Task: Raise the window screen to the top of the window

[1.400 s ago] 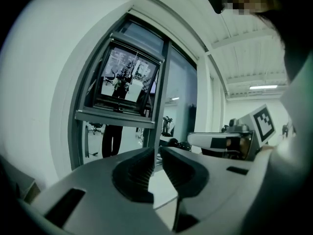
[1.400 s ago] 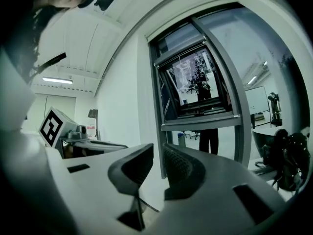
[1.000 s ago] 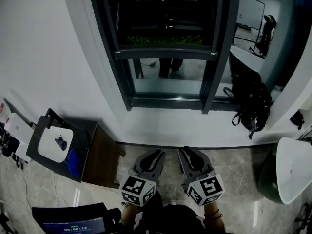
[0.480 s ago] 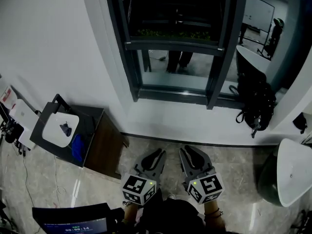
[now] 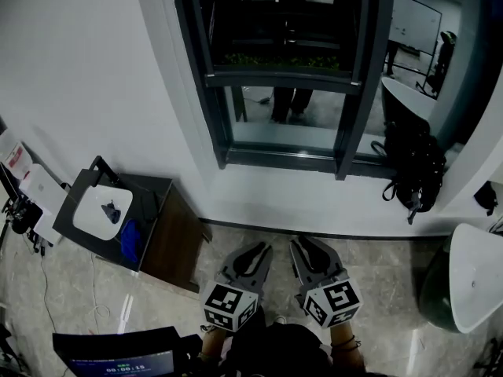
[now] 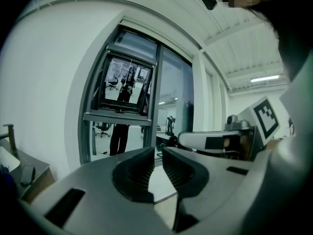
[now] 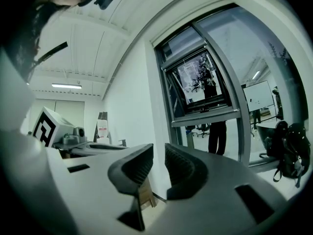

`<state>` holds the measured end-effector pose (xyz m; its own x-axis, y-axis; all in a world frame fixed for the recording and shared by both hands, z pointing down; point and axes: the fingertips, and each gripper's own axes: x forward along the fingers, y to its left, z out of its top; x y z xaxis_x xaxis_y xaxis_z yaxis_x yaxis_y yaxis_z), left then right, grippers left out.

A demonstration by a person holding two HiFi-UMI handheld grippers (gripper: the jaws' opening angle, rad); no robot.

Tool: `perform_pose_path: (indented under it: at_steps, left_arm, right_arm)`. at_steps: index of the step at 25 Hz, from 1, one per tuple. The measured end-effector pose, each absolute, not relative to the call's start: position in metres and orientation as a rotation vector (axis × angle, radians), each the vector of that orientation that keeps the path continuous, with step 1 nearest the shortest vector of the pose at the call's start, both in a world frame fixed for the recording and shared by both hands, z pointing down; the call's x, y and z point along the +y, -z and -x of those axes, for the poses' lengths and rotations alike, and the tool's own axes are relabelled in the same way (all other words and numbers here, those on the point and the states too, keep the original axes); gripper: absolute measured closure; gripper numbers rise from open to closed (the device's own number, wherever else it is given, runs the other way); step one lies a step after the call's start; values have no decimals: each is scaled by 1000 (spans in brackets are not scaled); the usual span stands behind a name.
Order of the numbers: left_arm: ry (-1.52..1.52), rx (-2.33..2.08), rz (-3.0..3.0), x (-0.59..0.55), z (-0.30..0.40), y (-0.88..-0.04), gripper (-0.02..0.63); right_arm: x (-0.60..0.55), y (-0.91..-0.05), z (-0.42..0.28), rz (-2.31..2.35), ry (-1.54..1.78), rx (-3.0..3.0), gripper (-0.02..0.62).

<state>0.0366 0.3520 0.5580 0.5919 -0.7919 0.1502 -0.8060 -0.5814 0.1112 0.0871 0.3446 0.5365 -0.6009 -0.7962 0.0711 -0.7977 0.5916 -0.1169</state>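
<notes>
- The white wall (image 5: 86, 77) fills the space ahead of both pairs of jaws and runs off to their left.
- The grey tiled floor (image 5: 377, 265) lies under the jaws and reaches ahead to the foot of the wall.
- The dark-framed window (image 5: 357, 93) stands ahead of the jaws and above them, well apart from both.
- The window screen (image 5: 275, 30) appears to be the darker panel above the horizontal crossbar, high over the jaws. Its mesh cannot be made out.
- A dark cabinet (image 5: 153, 210) stands on the floor to the left of the left jaws, against the wall, with a white tray-like piece (image 5: 98, 210) on its top surface.
- A black bag (image 5: 413, 167) hangs ahead and to the right of the right jaws, beside the window frame.
- The left gripper (image 5: 255, 247) is held low and points at the wall. Its jaws are drawn together with only a thin slit between the ribbed pads and nothing in them.
- The right gripper (image 5: 306, 242) is just beside it and points the same way. Its jaws are likewise drawn together and empty.
</notes>
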Motion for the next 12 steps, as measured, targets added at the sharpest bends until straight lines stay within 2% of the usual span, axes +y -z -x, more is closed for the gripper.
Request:
perform_pose_path:
  at_steps: [12]
  left_arm:
    - [-161,-1306,-2636,359,-42,-570,557]
  right_arm:
    - [352,-546,-82,-1370,-211,-2781,535]
